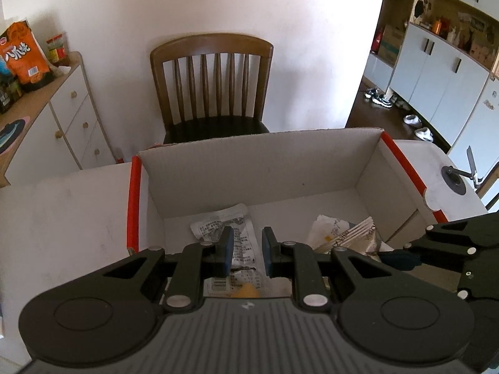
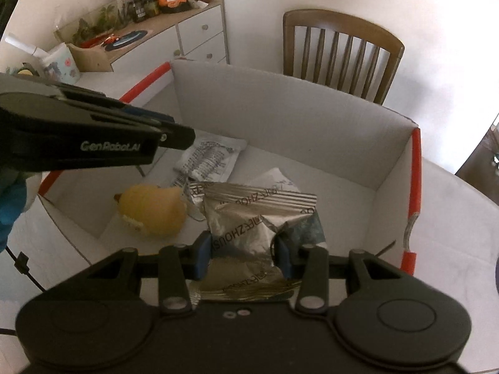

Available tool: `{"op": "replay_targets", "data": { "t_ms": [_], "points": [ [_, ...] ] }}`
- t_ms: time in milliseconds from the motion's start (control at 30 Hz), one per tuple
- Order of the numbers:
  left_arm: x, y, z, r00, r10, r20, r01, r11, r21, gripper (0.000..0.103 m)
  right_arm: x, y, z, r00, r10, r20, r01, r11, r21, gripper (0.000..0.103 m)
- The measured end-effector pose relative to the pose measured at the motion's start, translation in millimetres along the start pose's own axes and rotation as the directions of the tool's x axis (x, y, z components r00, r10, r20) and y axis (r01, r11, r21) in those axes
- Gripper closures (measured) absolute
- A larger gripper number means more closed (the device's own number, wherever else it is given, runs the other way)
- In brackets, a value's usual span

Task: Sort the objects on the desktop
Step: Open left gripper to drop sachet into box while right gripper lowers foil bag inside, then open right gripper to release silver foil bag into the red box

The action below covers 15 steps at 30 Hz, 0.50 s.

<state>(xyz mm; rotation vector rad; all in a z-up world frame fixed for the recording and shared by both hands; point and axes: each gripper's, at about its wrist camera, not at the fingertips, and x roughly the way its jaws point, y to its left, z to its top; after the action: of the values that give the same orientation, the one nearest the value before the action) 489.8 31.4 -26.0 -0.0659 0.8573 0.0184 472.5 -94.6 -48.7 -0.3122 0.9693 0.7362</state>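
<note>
Nearest to me, the right gripper [image 2: 244, 258] had its blue-padded jaws closed against the two sides of a crinkled silver foil packet with printed lettering [image 2: 249, 227], which it held over the near part of the white cardboard box with red-taped edges [image 2: 414, 168]. As I judged it, the packet's long axis ran straight away from the jaws, from its near crimped end below the pads to its far crimped seam out ahead, so letting go should drop it inside the box walls. The left gripper [image 1: 247, 249] hung over the near left part of the same box with a narrow gap between its jaws and nothing in them. Below and just beyond its pads lay a flat white printed sachet [image 1: 230, 233] on the box floor. In the right wrist view, a yellow plush toy [image 2: 152, 212] sat on the floor to the left of the held packet, closer to the left gripper than to the right one. Farther off, behind the box's back wall, stood a brown wooden slat-backed chair [image 1: 212, 84] against the white wall.
</note>
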Motion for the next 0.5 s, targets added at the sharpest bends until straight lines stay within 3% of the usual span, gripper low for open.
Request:
{"op": "replay_targets", "data": {
  "t_ms": [500],
  "points": [
    [-29, 2, -3, 0.999, -0.031, 0.012, 0.031, 0.998, -0.058, 0.085, -27, 2, 2, 0.999, 0.017, 0.038, -0.017, 1.0, 0.001, 0.048]
  ]
}}
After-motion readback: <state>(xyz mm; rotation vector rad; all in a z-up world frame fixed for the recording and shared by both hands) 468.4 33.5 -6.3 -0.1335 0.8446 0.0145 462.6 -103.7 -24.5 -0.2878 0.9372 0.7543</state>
